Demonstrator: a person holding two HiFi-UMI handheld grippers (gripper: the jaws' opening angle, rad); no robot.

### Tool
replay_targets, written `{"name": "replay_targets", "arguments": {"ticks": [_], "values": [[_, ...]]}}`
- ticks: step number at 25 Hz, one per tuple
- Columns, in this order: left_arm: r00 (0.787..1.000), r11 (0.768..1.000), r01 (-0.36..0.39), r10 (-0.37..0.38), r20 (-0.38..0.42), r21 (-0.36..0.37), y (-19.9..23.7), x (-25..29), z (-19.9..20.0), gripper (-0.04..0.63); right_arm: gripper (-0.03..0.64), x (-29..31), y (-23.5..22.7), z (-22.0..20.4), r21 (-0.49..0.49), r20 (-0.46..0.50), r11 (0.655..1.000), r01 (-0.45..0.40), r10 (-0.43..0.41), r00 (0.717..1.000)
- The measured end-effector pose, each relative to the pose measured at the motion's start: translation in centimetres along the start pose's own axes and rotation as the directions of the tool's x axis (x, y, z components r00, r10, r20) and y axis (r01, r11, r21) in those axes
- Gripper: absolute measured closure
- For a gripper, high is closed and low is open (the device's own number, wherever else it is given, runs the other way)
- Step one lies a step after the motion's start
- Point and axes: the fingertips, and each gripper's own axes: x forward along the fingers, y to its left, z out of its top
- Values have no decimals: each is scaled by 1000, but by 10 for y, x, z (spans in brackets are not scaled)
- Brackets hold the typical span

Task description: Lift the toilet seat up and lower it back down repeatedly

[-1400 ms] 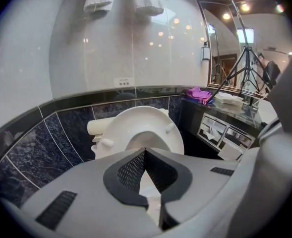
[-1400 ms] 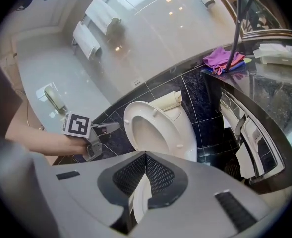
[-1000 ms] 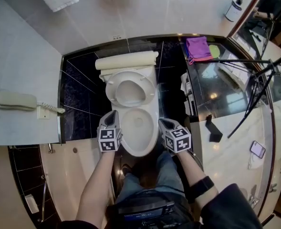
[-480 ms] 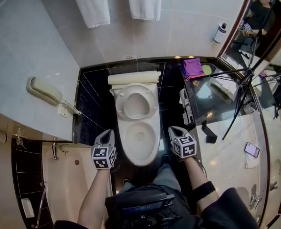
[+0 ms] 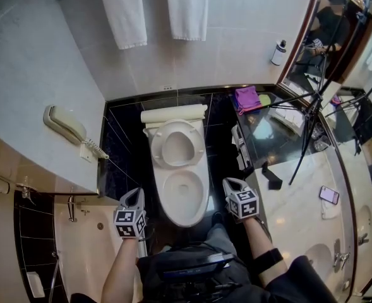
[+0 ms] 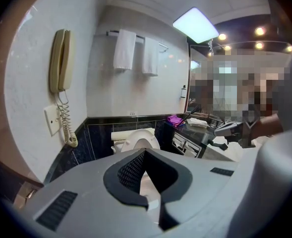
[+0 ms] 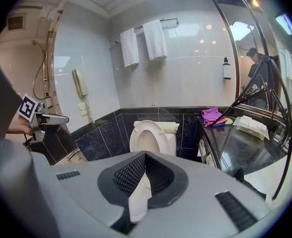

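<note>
White toilet seat [image 5: 155, 147] stands raised; left gripper [image 5: 135, 194] and right gripper [image 5: 227, 183], both closed empty, flank the bowl [image 5: 187, 218] without touching.

Cream toilet seat [image 5: 158, 145], purple cloth [image 5: 247, 98], white towels [image 5: 124, 11]

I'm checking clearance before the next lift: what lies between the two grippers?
In the head view, the front of the toilet bowl lies between the left gripper and the right gripper, apart from both. The seat stands raised behind it.
</note>
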Motion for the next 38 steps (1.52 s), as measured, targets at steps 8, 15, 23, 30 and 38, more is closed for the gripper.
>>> {"name": "replay_targets", "arguments": {"ticks": [8,15,23,30,38], "values": [[1000,1000,-15,15,7,-5,-2,-8,-7,595,600,-4,2,-8,-6,-11,1000,-6,6,1000],[1000,1000,-11,11,-7,1,-13,3,-9,595,600,8,-3,-10,-61,-36,998,-7,5,999],[1000,999,7,-6,-19,42,-29,41,-5,595,555,46,-18,20,-188,-67,982,12,-25,997],[999,999,6,-4,-40,49,-38,98,-8,595,471,119,-45,44,-304,-100,953,-12,-20,995],[996,998,-5,10,-92,58,-39,171,-25,595,437,227,-69,58,-400,-124,915,-54,4,992]]}}
